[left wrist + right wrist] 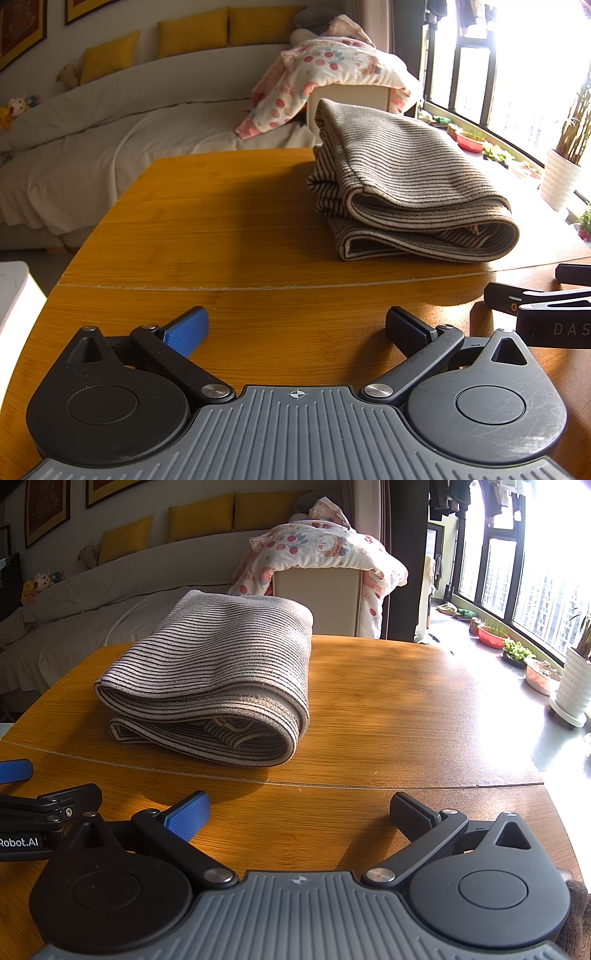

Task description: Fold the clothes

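The left gripper (297, 326) is hovering low over the near part of the table (221, 229), its jaws spread wide and gripping nothing. One finger is showing a blue pad (188, 330); the other is dark. Just to its right, the right gripper (301, 812) is sitting at the same height, likewise spread apart and empty, with bare wood between its fingers. In the left wrist view the right gripper's black fingers are poking in from the right edge; in the right wrist view the left gripper's body and one blue finger are showing at the left edge.

Beyond both grippers, past a thin seam (332, 784) running across the tabletop, the garment (410, 184) is lying folded on the table, well apart from either tool. It is striped grey-brown, stacked in several layers, with the rolled fold edges facing the cameras. It is lying ahead and to the right of the left gripper, and ahead and to the left of the right gripper.

Behind the table a sofa (110, 147) under a pale cover is carrying yellow cushions (192, 33) and a floral quilt (325, 550). Plants in pots (517, 650) are lining the bright window (535, 579) on the right.
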Demonstrator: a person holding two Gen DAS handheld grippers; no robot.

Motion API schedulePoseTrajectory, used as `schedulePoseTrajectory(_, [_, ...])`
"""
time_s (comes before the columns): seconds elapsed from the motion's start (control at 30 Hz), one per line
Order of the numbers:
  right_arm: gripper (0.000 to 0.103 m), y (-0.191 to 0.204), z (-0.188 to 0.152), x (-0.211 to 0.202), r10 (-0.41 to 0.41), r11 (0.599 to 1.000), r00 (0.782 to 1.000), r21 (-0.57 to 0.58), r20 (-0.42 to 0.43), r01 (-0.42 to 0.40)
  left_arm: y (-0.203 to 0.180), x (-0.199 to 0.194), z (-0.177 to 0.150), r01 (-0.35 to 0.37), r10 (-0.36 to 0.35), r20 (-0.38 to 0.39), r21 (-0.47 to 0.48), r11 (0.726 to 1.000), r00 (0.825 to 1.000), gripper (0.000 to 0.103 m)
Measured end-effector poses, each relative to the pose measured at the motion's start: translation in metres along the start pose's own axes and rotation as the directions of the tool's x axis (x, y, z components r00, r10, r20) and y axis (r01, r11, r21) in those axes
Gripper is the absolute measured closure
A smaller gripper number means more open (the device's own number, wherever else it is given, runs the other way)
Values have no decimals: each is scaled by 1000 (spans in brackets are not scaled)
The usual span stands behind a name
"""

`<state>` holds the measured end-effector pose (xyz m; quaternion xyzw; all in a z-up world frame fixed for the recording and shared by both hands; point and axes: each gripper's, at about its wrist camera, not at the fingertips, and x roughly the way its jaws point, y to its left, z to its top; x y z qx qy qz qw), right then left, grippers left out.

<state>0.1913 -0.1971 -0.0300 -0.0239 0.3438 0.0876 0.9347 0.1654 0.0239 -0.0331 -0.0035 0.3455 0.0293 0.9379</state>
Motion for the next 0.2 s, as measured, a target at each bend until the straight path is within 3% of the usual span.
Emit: schedulePoseTrajectory(0.2, [0,0,0,0,0,1000,1000,0,0,0,4,-3,-3,24,-24,1,19,1000,1000,0])
